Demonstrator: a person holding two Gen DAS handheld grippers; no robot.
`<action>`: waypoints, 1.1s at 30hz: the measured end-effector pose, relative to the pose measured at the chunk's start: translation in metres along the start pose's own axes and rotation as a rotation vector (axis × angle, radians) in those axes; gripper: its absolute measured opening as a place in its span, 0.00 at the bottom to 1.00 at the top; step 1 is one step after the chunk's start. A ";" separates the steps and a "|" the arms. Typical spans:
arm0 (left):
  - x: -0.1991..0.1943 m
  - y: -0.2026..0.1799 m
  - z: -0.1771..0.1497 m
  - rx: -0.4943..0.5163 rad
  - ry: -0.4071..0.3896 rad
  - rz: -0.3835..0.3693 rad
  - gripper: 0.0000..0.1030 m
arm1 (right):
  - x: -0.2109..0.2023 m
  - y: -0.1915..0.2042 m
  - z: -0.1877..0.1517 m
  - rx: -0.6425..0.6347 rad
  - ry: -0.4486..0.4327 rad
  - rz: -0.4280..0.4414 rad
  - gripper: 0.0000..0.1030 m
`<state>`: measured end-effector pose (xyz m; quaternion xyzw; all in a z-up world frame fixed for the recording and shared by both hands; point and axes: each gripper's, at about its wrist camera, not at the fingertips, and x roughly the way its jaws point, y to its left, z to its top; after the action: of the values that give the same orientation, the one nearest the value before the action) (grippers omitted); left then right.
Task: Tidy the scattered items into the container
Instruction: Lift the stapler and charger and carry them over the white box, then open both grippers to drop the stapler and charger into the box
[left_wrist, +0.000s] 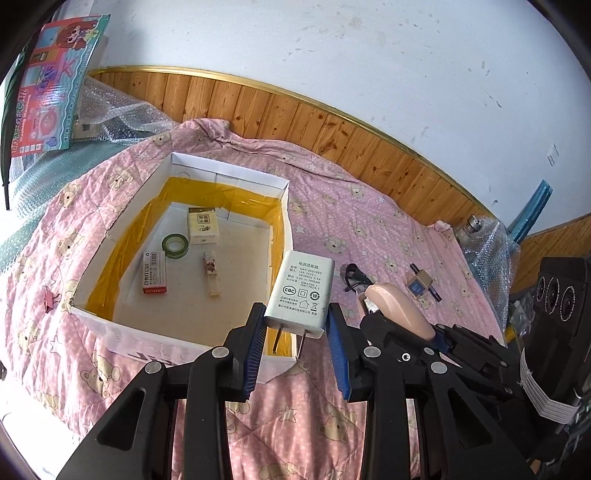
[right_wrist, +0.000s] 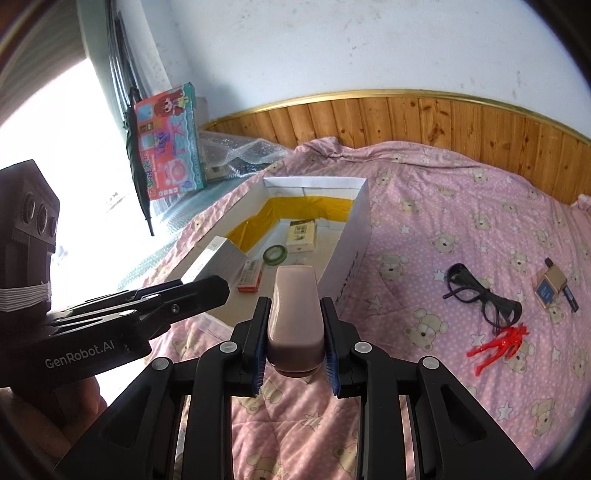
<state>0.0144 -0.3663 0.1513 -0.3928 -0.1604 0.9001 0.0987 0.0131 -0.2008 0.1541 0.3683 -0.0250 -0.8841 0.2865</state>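
A white cardboard box (left_wrist: 229, 172) (right_wrist: 314, 181) lined with yellow tape lies on the pink quilt. Inside it are a cream carton (left_wrist: 203, 225), a green tape roll (left_wrist: 175, 245), a red-and-white staple box (left_wrist: 154, 273) and a small bottle (left_wrist: 212, 273). My left gripper (left_wrist: 297, 332) (right_wrist: 212, 293) is shut on a white power adapter (left_wrist: 301, 291) (right_wrist: 216, 254), held over the box's near right corner with its prongs toward me. My right gripper (right_wrist: 295, 343) (left_wrist: 375, 314) is shut on a smooth pink case (right_wrist: 295, 317) (left_wrist: 400, 308), just outside the box's near wall.
Black glasses (right_wrist: 480, 295), a red toy figure (right_wrist: 498, 343) and a small gold-and-blue gadget (right_wrist: 550, 288) lie on the quilt to the right. A pink binder clip (left_wrist: 50, 297) sits left of the box. Bubble wrap (left_wrist: 125, 118) and a toy carton (left_wrist: 48, 92) stand behind, against the wooden wall panel.
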 end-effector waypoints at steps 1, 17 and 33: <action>0.000 0.003 0.001 -0.007 -0.001 0.002 0.33 | 0.001 0.002 0.002 -0.005 0.001 0.003 0.27; 0.008 0.055 0.021 -0.081 -0.003 0.036 0.33 | 0.039 0.035 0.037 -0.068 0.020 0.047 0.27; 0.037 0.103 0.037 -0.161 0.052 0.062 0.33 | 0.095 0.048 0.055 -0.097 0.087 0.083 0.27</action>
<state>-0.0431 -0.4584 0.1123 -0.4276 -0.2173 0.8764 0.0430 -0.0540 -0.3002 0.1462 0.3907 0.0153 -0.8548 0.3414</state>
